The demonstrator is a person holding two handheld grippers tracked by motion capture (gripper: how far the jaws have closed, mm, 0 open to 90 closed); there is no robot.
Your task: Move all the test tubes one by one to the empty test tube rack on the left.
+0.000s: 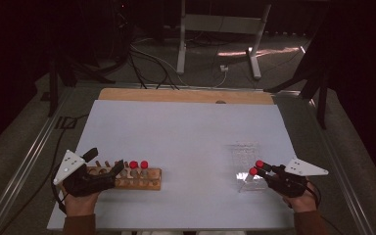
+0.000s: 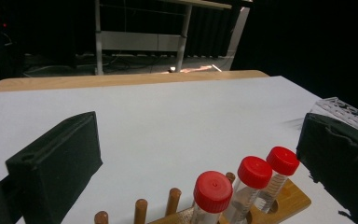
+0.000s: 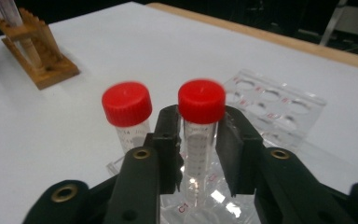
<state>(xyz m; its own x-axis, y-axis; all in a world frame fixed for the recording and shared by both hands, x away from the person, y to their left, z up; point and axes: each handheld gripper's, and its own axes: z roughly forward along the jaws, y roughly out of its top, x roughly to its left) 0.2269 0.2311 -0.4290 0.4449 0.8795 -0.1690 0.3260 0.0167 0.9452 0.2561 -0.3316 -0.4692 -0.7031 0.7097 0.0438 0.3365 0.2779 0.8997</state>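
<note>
Table (image 1: pixel 186 142) under white sheet carries 1 clear plastic rack (image 1: pixel 248 166) at the right and 1 wooden rack (image 1: pixel 137 180) at the left. Left gripper (image 1: pixel 105 166) hovers spread wide around the wooden rack's end, touching nothing. Right gripper (image 3: pixel 196 140) pinches 1 red-capped tube (image 3: pixel 200 135) standing in the clear rack. Beside it stands 1 more tube (image 3: pixel 127 112); 3 capped tubes (image 2: pixel 251 186) stand in the wooden rack.
</note>
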